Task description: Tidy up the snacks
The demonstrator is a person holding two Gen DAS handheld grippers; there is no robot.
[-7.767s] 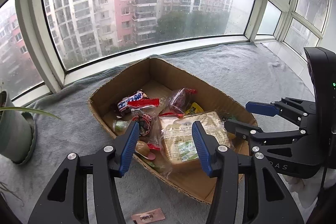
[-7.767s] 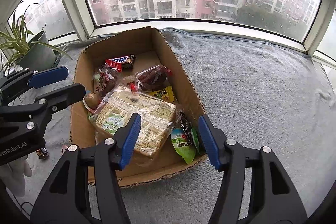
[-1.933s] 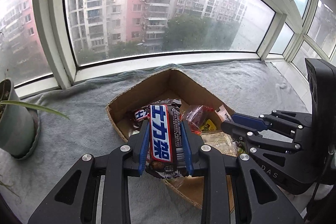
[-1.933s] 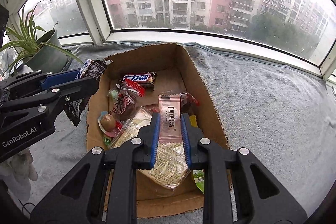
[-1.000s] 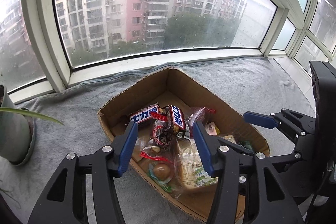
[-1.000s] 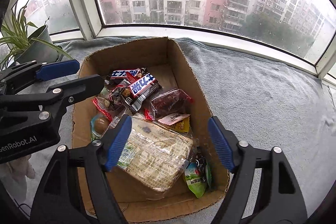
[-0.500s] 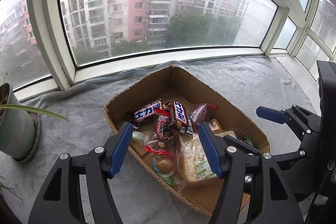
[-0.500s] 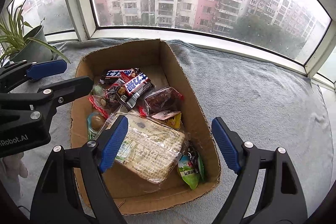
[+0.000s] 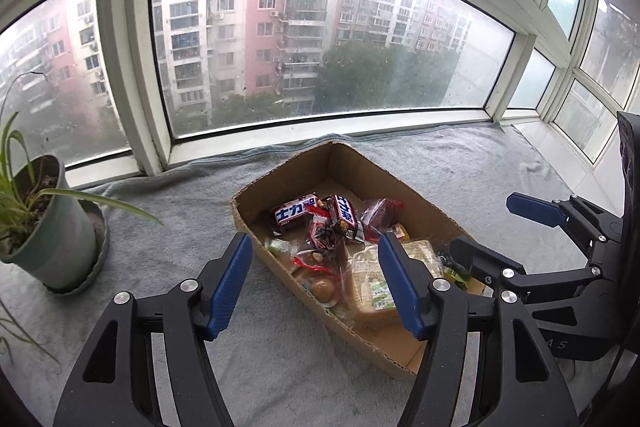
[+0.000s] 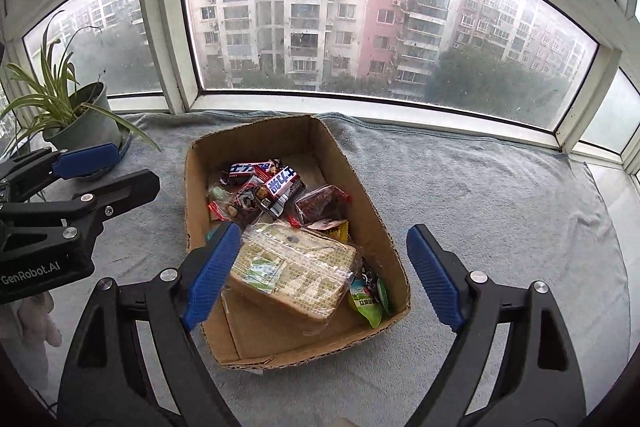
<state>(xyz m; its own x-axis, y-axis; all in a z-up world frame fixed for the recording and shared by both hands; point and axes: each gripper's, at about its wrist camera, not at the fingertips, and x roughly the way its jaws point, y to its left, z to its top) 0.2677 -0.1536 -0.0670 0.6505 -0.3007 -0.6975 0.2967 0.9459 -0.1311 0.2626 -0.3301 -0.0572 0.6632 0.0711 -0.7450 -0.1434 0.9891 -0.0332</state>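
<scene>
Both grippers have backed away empty; left gripper [image 9: 316, 281] gapes, right gripper [image 10: 326, 273] is opening wider; snacks lie in the cardboard box [image 10: 362, 195] mid-blanket. Risk: reaching back could crush the cracker pack [image 10: 294, 269] or snag the box's near wall.

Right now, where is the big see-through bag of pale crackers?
The big clear cracker bag lies in the near half of the brown cardboard box in the right wrist view, just left of the small green snack packet.
</scene>
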